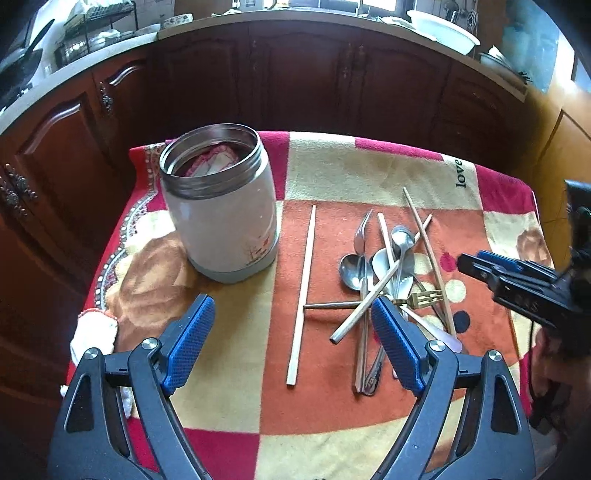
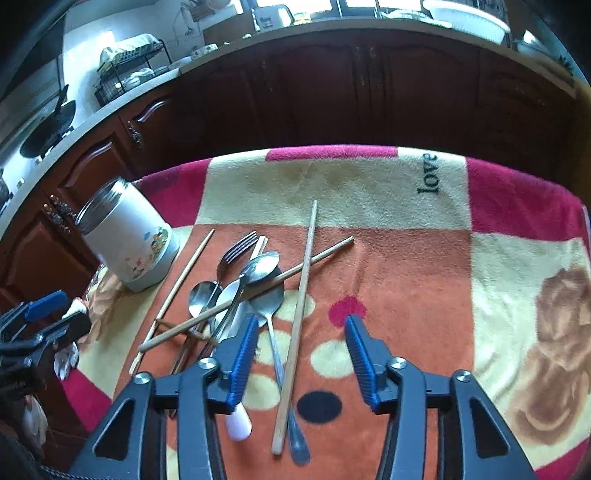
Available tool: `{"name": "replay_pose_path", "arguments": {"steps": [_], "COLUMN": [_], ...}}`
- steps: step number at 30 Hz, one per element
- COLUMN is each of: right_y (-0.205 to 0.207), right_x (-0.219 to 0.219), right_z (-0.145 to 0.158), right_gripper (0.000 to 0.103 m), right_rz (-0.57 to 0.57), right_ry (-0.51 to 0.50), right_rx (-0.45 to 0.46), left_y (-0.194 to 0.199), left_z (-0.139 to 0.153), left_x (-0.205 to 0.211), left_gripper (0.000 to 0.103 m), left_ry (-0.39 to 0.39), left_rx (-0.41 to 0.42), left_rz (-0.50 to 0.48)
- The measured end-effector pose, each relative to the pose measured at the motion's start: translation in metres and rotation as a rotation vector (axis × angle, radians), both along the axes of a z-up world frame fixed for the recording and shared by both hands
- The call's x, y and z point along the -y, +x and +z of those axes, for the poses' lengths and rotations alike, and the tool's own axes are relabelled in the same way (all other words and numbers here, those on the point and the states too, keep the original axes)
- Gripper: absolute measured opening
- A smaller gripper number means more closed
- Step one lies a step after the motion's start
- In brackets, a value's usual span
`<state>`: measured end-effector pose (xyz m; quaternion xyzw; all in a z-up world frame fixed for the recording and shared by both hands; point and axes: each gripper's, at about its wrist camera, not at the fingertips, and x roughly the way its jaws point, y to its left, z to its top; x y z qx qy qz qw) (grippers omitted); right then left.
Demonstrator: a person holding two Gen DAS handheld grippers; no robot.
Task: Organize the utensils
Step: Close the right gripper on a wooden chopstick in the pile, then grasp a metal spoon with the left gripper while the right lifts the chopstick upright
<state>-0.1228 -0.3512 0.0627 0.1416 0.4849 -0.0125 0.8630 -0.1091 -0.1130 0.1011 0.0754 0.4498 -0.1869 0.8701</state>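
A pile of metal spoons (image 1: pixel 373 264), a fork (image 1: pixel 424 297) and wooden chopsticks lies on the patterned blanket (image 1: pixel 332 166). One chopstick (image 1: pixel 303 295) lies apart, left of the pile. A white steel-rimmed jar (image 1: pixel 221 206) stands open at the left, also in the right wrist view (image 2: pixel 127 240). My left gripper (image 1: pixel 293 308) is open above the single chopstick. My right gripper (image 2: pixel 301 325) is open above a chopstick (image 2: pixel 299 314) and the spoons (image 2: pixel 258 273); it shows in the left wrist view (image 1: pixel 491 266) at the right.
Dark wooden cabinets (image 1: pixel 295 74) stand behind the table, with a counter holding a dish rack (image 1: pixel 96 29) and a white bowl (image 1: pixel 443 29). A white cloth (image 1: pixel 94 332) lies at the table's left edge.
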Motion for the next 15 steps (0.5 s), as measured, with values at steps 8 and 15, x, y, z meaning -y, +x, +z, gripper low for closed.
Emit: {"name": "replay_pose_path", "arguments": {"steps": [8,15], "right_y": [0.043,0.048], "right_x": [0.007,0.017], "right_z": [-0.024,-0.043], "right_gripper": [0.028,0.008], "right_rz": [0.016,0.027], "right_ry": [0.016,0.091], "right_rx": [-0.064,-0.098], "left_y": [0.009,0.015], "left_z": [-0.004,-0.008], "left_x": [0.006,0.022], "left_gripper": [0.087,0.087], "left_ry": [0.008,0.001], "left_rx": [-0.022,-0.055], "left_rz": [-0.011,-0.052]}}
